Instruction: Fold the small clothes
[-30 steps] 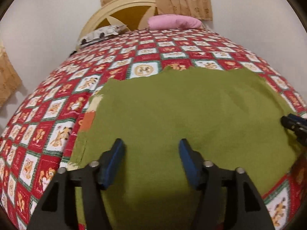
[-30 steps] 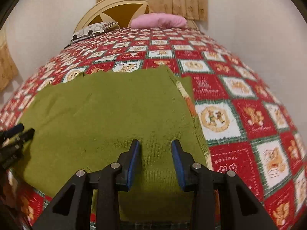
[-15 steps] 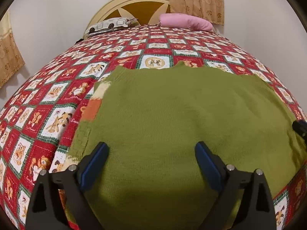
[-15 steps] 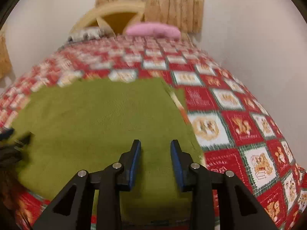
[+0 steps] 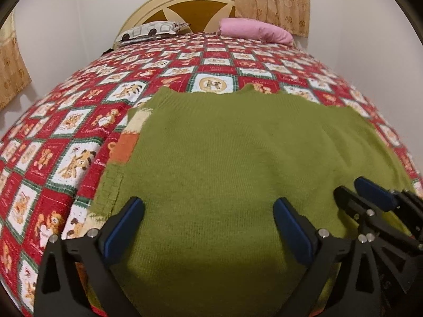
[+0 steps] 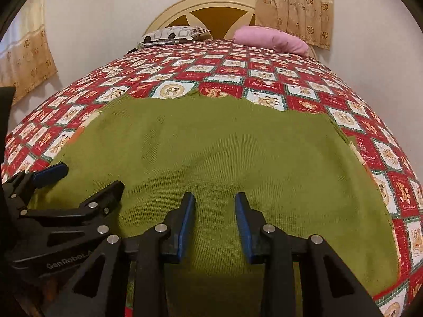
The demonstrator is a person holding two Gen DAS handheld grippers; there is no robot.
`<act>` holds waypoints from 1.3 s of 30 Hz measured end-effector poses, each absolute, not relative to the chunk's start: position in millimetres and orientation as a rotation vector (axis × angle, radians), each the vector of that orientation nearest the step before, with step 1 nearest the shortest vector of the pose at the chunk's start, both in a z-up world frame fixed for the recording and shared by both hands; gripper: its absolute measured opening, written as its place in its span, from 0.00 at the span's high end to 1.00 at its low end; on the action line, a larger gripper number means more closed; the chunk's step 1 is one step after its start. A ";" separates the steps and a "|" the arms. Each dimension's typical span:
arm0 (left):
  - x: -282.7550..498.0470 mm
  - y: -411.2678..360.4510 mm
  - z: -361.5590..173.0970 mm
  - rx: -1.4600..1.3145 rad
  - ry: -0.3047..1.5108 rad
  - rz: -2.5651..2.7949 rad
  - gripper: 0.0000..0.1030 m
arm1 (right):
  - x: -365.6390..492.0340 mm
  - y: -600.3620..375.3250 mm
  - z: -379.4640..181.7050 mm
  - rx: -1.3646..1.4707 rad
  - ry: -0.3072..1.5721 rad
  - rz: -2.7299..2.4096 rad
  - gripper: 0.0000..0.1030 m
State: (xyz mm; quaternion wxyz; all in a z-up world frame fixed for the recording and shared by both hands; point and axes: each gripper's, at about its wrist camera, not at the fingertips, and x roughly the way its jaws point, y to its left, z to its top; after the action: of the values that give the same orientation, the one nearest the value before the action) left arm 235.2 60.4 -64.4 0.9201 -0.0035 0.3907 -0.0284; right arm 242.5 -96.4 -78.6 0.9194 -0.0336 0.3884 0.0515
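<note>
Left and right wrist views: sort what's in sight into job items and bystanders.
Job:
- flat green knitted sweater
- left gripper, open
- right gripper, open

Bystanders:
- pink pillow
- grey patterned pillow
- red checked bedspread
- cream headboard
- beige curtains

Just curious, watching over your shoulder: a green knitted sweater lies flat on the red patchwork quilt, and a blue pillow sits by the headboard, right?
Not quite: the pillow by the cream wooden headboard is pink, not blue, as the right wrist view shows. The green knitted sweater does lie flat on the red patchwork quilt.
</note>
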 end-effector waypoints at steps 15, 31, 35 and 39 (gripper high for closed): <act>261.1 157.9 -69.5 -0.471 0.816 -0.075 0.06 | 238.5 -106.1 -78.7 0.003 0.784 0.141 0.64; 258.3 163.1 -80.4 -0.578 0.827 -0.130 0.60 | 237.1 -107.6 -79.6 0.018 0.780 0.144 0.64; 256.5 158.6 -71.8 -0.562 0.816 -0.124 0.81 | 236.9 -107.4 -79.7 0.026 0.779 0.145 0.63; 252.3 136.7 -46.1 -0.457 0.748 -0.128 0.82 | 236.6 -107.7 -79.6 0.025 0.778 0.144 0.64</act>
State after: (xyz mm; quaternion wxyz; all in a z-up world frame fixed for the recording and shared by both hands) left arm 252.3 136.7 -46.1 0.9034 -0.2213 0.3619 -0.0619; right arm 236.6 -107.7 -79.6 0.9227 0.0120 0.3790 0.0699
